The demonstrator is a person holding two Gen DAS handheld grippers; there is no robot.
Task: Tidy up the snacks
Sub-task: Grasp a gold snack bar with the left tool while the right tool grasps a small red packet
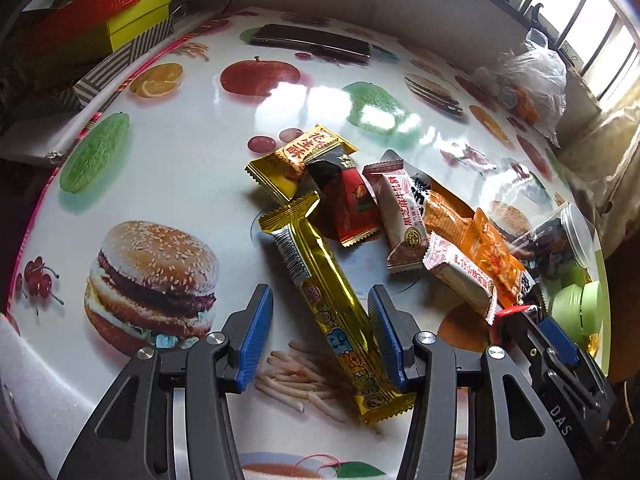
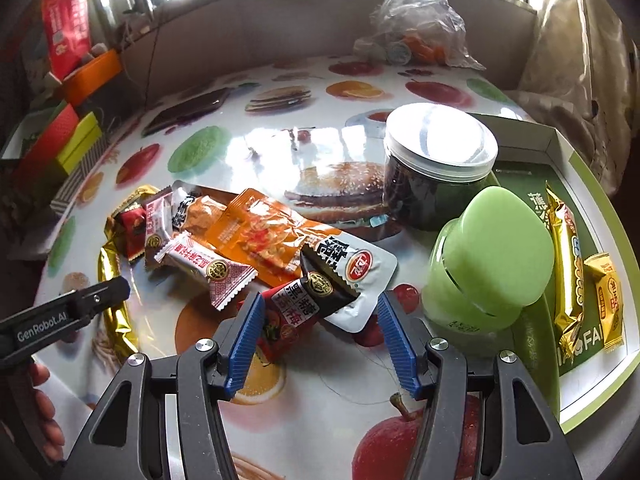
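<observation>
The left claw (image 1: 320,336), black with ribbed blue pads, stands apart over a long gold foil bar (image 1: 332,300) that lies between the pads; one pad is close against the foil, but a clamp cannot be told. The right claw (image 2: 320,332), built the same, is spread wide with a small crinkled red and black sachet (image 2: 298,308) lying between its pads, untouched on both sides. Both hover above a glossy counter (image 1: 168,168) printed with burgers, apples and oranges. Taking the gold foil bar as landmark: just beyond its far end lies a loose heap of flat, saw-edged wrappers, namely one yellow packet (image 1: 296,160), one dark red packet (image 1: 348,200), two white and brown bars (image 1: 404,208), and one orange pouch (image 1: 480,248). Farther to its right stand one round clear jar (image 2: 436,172) with a pale lid and dark contents, and one smooth green plastic container (image 2: 492,256). Beyond those sits a shallow green-rimmed cardboard tray (image 2: 580,396) holding two more snacks, one second gold bar (image 2: 568,264) and one small yellow packet (image 2: 608,300). At the counter's far edge rests one crumpled clear plastic bag (image 2: 416,20)
</observation>
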